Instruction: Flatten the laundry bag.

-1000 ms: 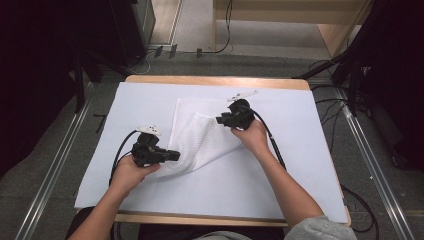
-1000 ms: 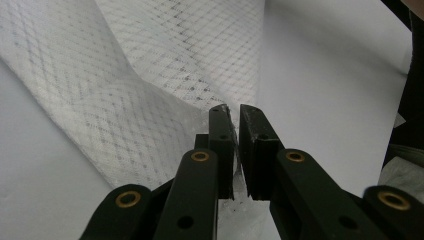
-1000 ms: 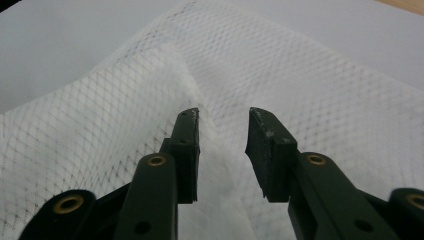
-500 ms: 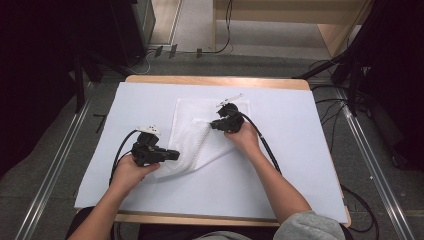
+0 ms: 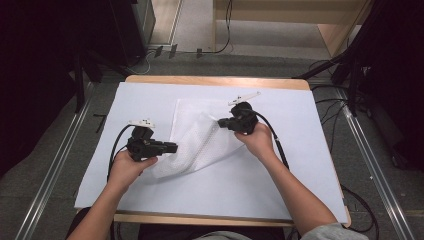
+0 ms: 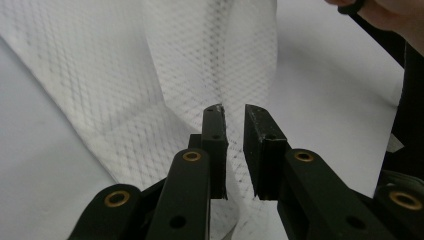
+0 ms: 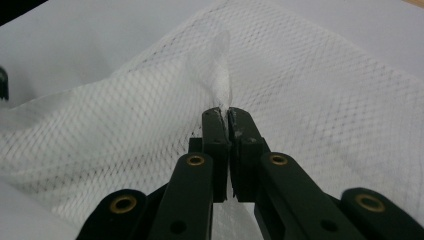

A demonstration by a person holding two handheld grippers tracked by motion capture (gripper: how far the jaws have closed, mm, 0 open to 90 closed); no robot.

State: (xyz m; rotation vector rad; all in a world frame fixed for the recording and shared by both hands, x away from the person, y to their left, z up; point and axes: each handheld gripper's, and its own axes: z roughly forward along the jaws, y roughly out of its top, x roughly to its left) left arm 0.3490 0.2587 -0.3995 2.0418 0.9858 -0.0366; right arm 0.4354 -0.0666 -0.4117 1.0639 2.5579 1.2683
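A white waffle-textured cloth (image 5: 195, 142) lies rumpled on the white-covered table (image 5: 305, 170). My right gripper (image 5: 221, 123) is over the cloth's right part and is shut on a pinched peak of the cloth (image 7: 325, 100); in the right gripper view the jaws (image 7: 227, 112) meet with fabric rising between them. My left gripper (image 5: 175, 147) rests at the cloth's near-left edge. In the left gripper view its jaws (image 6: 233, 112) stand a narrow gap apart, with the cloth (image 6: 100, 75) lying under and ahead of them.
The table's wooden rim (image 5: 210, 80) runs along the far side. Metal rails (image 5: 55, 165) flank the table on the floor, and cables (image 5: 362, 205) trail at the right. The person's right hand (image 6: 390, 15) shows in the left gripper view's top right corner.
My right gripper has moved left and toward the person, dragging the cloth's right part over itself. The left gripper has stayed in place.
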